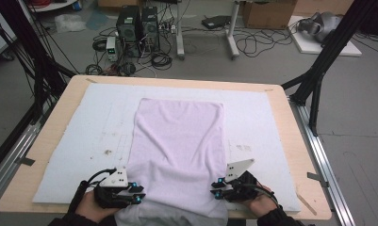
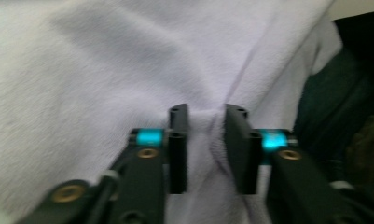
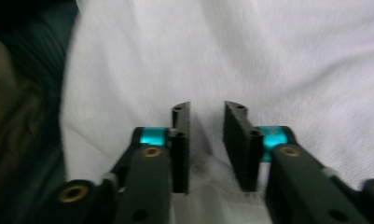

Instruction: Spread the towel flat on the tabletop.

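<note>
A pale lilac towel [image 1: 177, 136] lies lengthwise down the middle of the white mat [image 1: 78, 141], and its near end droops over the table's front edge. My left gripper [image 1: 138, 197] sits at the towel's near left edge. In the left gripper view, cloth [image 2: 128, 70] is bunched between the jaws of that gripper [image 2: 205, 116], with creases running into them. My right gripper [image 1: 216, 193] is at the near right edge. In the right gripper view, its jaws [image 3: 205, 112] stand a little apart with a fold of the towel [image 3: 268, 60] and its hem caught between them.
The mat covers most of the wooden table [image 1: 297, 155]. Black frame posts [image 1: 318, 70] stand at both far corners. Computers [image 1: 137, 26], cables and boxes sit on the floor beyond. The person's dark sleeve [image 2: 334, 107] is close behind the towel's hanging end.
</note>
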A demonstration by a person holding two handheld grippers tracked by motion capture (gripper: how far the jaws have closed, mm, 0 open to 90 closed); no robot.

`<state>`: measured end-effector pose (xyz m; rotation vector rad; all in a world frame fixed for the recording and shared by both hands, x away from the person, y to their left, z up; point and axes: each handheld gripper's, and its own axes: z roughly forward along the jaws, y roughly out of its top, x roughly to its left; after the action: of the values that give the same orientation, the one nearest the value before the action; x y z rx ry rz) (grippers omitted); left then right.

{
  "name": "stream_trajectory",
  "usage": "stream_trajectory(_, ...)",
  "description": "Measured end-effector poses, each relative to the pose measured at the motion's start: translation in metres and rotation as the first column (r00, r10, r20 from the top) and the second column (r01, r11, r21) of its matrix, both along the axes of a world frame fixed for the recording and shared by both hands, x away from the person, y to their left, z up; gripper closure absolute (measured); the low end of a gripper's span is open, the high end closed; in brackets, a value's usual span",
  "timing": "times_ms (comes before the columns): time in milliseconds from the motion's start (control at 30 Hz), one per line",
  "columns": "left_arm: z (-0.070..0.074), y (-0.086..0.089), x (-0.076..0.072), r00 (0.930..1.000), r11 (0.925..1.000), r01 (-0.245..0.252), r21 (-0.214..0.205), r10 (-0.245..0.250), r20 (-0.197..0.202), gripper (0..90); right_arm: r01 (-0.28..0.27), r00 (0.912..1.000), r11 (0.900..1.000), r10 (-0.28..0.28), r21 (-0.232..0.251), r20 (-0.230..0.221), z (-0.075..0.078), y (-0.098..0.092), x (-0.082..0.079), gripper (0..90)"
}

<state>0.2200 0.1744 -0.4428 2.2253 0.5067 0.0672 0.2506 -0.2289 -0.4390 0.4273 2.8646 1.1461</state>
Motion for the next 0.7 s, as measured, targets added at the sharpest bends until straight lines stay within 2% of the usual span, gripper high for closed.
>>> stream_trajectory(33,0.001,0.0,-0.002,1.0,1.0,-0.002,0.004,0.002,0.005,83.3,-0.009,0.9999,0.9999,0.009,0.009,-0.012,0.0,-0.001,0.001,85.3)
stream_trajectory(67,0.001,0.001,-0.003,1.0,1.0,0.005,-0.001,-0.005,-0.003,85.0,-0.013,0.9995,0.9998,0.013,0.014,-0.03,0.0,-0.002,0.002,86.9)
stream_trajectory(133,0.003,0.004,-0.007,0.9995,0.9997,0.023,-0.005,-0.023,-0.022,85.8,-0.02,0.9993,0.9996,0.021,0.02,-0.032,-0.001,-0.003,0.002,87.7)
stream_trajectory(167,0.004,0.005,-0.011,0.999,0.9993,0.037,-0.009,-0.037,-0.026,85.8,-0.032,0.9983,0.9992,0.033,0.025,-0.049,0.0,-0.004,0.001,87.8)
stream_trajectory(233,0.007,0.008,-0.019,0.9984,0.9982,0.055,-0.021,-0.056,-0.011,84.8,-0.034,0.9987,0.9977,0.036,0.06,-0.037,0.005,-0.008,-0.004,87.2)
stream_trajectory(267,0.009,0.01,-0.02,0.9987,0.9979,0.05,-0.041,-0.05,-0.006,82.1,-0.025,0.9993,0.997,0.027,0.074,-0.027,0.007,-0.012,-0.006,84.6)
stream_trajectory(300,0.011,0.012,-0.02,0.9992,0.9984,0.039,-0.042,-0.038,0.007,76.7,-0.007,0.9995,0.9969,0.01,0.078,-0.029,0.009,-0.015,-0.006,78.5)
stream_trajectory(333,0.012,0.015,-0.018,0.9997,0.9992,0.019,-0.036,-0.018,0.018,70.5,0.017,0.9995,0.9961,-0.015,0.086,-0.028,0.01,-0.02,-0.006,77.6)
stream_trajectory(400,0.014,0.02,-0.013,0.9996,0.9991,-0.016,-0.039,0.017,0.024,66.2,0.048,0.9987,0.9938,-0.047,0.1,-0.018,0.01,-0.028,-0.007,72.4)
stream_trajectory(500,0.012,0.025,-0.006,0.9978,0.9984,-0.052,-0.024,0.053,0.04,63.2,0.079,0.9969,0.992,-0.078,0.099,-0.013,0.01,-0.035,-0.01,69.0)
stream_trajectory(633,0.001,0.022,-0.002,0.9974,0.9978,-0.063,0.022,0.062,0.037,63.6,0.079,0.9969,0.9921,-0.077,0.098,-0.018,0.01,-0.038,-0.01,68.6)
stream_trajectory(700,-0.002,0.021,-0.004,0.9952,0.997,-0.076,0.015,0.075,0.063,65.8,0.075,0.9972,0.993,-0.074,0.092,-0.014,0.008,-0.037,-0.01,66.3)
